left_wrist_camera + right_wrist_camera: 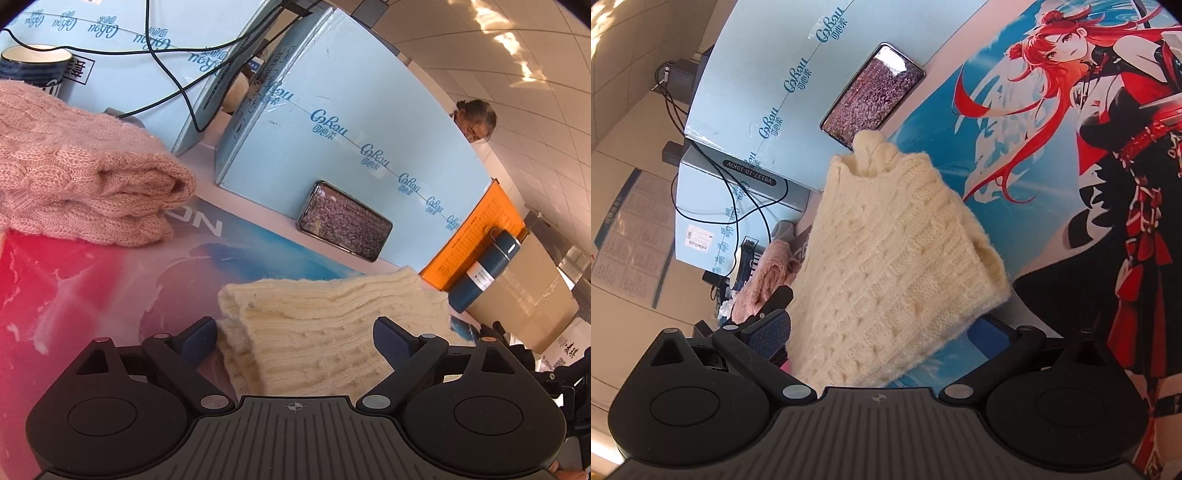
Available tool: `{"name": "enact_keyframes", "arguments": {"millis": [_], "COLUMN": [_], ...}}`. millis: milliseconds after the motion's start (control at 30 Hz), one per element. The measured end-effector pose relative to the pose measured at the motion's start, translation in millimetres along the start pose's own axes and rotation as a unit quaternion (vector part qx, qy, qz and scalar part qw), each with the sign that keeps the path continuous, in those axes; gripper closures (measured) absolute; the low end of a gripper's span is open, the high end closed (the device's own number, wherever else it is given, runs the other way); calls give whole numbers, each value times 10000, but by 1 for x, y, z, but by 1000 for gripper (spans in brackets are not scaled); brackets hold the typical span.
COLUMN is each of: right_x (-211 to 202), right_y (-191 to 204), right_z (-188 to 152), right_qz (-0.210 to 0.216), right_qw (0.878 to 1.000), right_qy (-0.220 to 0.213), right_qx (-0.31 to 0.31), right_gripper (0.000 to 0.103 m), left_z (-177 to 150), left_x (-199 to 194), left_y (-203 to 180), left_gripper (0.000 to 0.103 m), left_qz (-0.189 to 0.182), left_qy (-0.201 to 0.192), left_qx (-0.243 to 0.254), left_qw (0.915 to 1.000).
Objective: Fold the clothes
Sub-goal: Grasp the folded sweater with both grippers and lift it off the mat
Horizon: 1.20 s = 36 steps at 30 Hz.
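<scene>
A folded cream cable-knit garment (325, 332) lies on the printed table mat (92, 288). My left gripper (295, 341) is open, its jaws wide on either side of the garment's near edge. In the right wrist view the same cream garment (886, 266) lies between the wide-open jaws of my right gripper (882, 332); its right fingertip is partly hidden behind the knit. A folded pink knit garment (81, 177) lies at the left on the mat, and also shows in the right wrist view (768, 273).
Light blue cartons (351, 129) stand behind the mat, with a phone (343, 221) leaning on one. A blue flask (484, 273), an orange box (480, 236) and a cup (33, 66) stand around. Black cables (177, 74) hang over the cartons. A person (474, 120) is behind.
</scene>
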State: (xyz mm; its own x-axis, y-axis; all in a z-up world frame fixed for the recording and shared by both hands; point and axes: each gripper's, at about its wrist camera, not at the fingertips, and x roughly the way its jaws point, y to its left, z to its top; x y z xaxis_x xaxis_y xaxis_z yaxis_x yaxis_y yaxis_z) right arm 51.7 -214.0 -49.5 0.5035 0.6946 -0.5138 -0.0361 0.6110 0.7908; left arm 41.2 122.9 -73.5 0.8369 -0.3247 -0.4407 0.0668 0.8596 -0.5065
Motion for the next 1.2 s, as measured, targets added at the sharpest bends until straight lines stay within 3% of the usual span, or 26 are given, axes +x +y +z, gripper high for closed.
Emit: {"name": "enact_keyframes", "arguments": {"millis": [67,100,167,233,267,333,367,400,433,533,800,1000,1200], "right_x": [6,10,18,25,30,34,36,36,33,20,-42,-112,-177], "right_y": [6,8,11,11,8,1,-3,-4,-4,-1,-16,-44,-86], "right_z": [-1,-2,-4,-4,-4,-3,-2,-2,-3,-3,4,14,28], "right_qz": [-96,-102,-135,-173,-98,88,180,246,314,522,1109,1309,1295], "right_qw": [9998,9996,9991,9988,9992,9997,9998,9996,9994,9980,9893,9767,9578], "right_qy": [-137,-165,-203,-192,-169,-120,-94,-108,-141,-295,-840,-1572,-2477], "right_qx": [-116,-201,-350,-411,-354,-173,-81,-38,-51,-187,-447,-650,-673], "right_gripper": [0,5,24,51,55,68,70,73,76,80,81,81,81], "left_z": [-2,-2,-4,-5,-6,-6,-7,-7,-7,-9,-20,-22,-23], "left_x": [2,4,6,5,5,6,7,8,9,7,8,28,72], "left_y": [-4,-6,-10,-11,-12,-11,-11,-11,-12,-17,-73,-141,-222], "left_gripper": [10,10,10,12,14,32,39,55,60,67,68,68,68], "left_qz": [-121,-191,-279,-358,-397,-472,-544,-666,-743,-1013,-1615,-2281,-2715], "left_qy": [95,147,217,241,255,295,332,388,402,392,231,132,232], "left_qx": [121,187,312,347,356,338,319,298,308,302,311,589,949], "left_qw": [9998,9995,9989,9985,9983,9979,9975,9966,9959,9936,9861,9718,9575]}}
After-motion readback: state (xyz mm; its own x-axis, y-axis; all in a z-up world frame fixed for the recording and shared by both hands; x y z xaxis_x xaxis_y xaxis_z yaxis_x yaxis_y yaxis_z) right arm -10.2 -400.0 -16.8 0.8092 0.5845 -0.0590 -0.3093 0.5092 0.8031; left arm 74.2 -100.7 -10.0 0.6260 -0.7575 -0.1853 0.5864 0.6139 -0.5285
